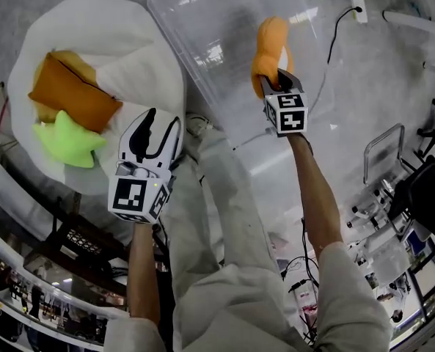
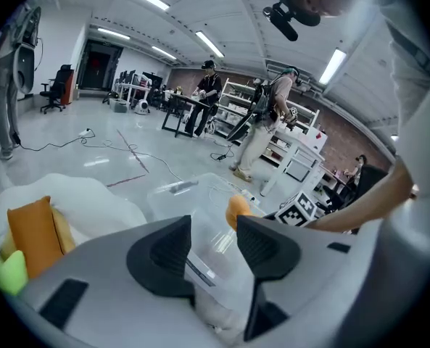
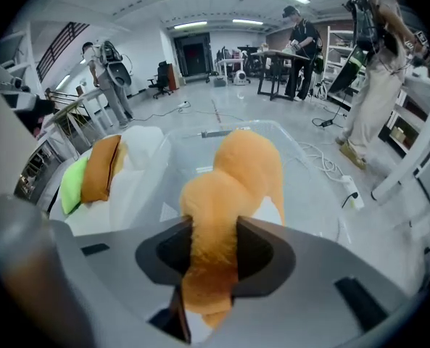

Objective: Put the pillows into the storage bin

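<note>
A clear plastic storage bin [image 1: 217, 42] stands on the floor ahead of me. My right gripper [image 1: 279, 78] is shut on a fuzzy orange pillow [image 1: 270, 46], which hangs over the bin's right part. In the right gripper view the pillow [image 3: 236, 176] bulges out from between the pads of that gripper [image 3: 213, 249]. My left gripper [image 1: 161, 123] is open and empty, between the bin and a white beanbag [image 1: 140, 31]. On the beanbag lie a brown pillow [image 1: 74, 90] and a green star pillow [image 1: 69, 141]. Past the left gripper's [image 2: 213, 227] open jaws I see the bin [image 2: 193, 194].
A power strip with a black cable [image 1: 358, 2] lies on the floor right of the bin. Metal-framed furniture [image 1: 382, 152] stands at the right. Several people [image 2: 262, 125] stand by tables and shelves far across the room.
</note>
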`<action>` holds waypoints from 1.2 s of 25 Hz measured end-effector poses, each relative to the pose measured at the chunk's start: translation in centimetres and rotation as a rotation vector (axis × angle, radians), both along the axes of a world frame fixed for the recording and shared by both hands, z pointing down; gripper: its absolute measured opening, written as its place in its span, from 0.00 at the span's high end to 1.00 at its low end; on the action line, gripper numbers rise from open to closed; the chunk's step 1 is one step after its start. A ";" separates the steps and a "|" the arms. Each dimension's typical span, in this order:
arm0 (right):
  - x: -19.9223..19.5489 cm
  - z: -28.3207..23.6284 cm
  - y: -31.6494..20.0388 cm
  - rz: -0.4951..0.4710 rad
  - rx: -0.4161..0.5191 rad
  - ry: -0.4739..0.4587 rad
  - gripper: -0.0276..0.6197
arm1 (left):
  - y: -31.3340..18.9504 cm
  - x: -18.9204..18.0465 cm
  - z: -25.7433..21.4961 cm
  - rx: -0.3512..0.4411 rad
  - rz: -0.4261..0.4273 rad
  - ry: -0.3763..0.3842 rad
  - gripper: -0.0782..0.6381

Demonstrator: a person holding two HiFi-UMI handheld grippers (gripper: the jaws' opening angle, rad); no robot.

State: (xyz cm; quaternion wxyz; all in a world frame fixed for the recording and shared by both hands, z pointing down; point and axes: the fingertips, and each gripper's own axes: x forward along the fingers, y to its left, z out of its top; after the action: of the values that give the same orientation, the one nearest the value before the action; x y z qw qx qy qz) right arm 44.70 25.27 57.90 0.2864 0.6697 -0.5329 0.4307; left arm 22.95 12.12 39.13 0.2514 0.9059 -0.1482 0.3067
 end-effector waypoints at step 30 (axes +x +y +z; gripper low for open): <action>-24.7 -15.1 -16.0 -0.504 0.442 -0.149 0.36 | -4.4 -14.9 -1.2 0.036 -0.328 0.017 0.62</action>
State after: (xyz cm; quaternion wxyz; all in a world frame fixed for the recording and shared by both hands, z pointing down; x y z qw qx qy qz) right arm 20.00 9.32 42.75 0.1921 0.5296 -0.7814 0.2683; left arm 8.07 7.68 37.95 0.2832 0.8766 -0.2973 0.2511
